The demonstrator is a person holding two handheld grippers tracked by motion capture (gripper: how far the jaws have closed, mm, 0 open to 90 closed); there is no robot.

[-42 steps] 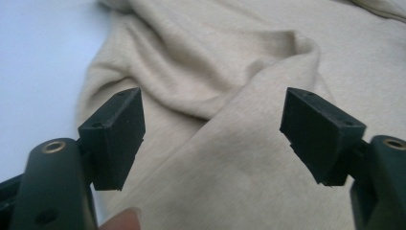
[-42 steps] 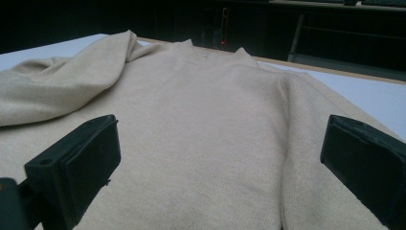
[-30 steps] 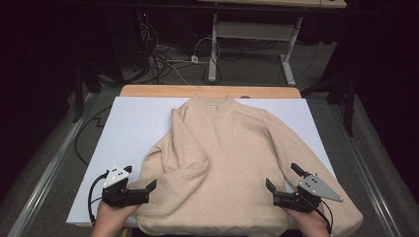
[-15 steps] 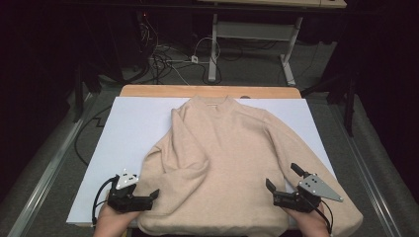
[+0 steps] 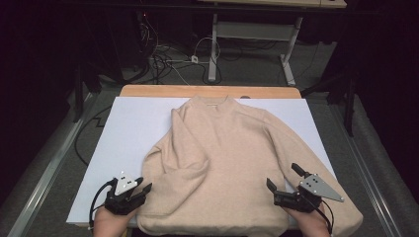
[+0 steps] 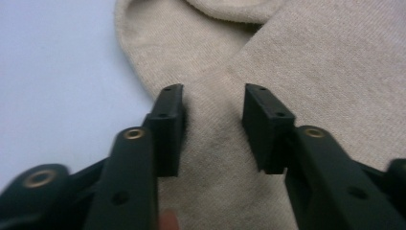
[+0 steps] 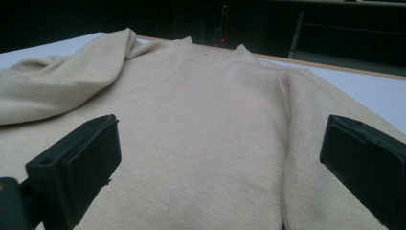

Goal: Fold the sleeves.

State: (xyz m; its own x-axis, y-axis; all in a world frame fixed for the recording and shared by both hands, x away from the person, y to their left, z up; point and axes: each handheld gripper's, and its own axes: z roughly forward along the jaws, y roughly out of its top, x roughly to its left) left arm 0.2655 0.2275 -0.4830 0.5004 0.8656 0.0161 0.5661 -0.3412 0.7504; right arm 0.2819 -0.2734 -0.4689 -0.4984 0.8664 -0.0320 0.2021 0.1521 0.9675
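White sheet (image 5: 133, 128) covers the table; left hand-held gripper (image 5: 139, 190) narrowing over sweater (image 5: 227, 163), right (image 5: 284, 178) wide.

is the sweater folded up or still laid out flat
Mostly spread flat: the sweater lies open on the white sheet, with one sleeve folded across its front.

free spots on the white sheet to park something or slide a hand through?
Widest bare patch: white sheet left of the beige sweater, back to the wooden table edge. A smaller wedge lies at the far right corner, beyond the right sleeve. The near edge is crowded: left claw and right claw sit on the hem.
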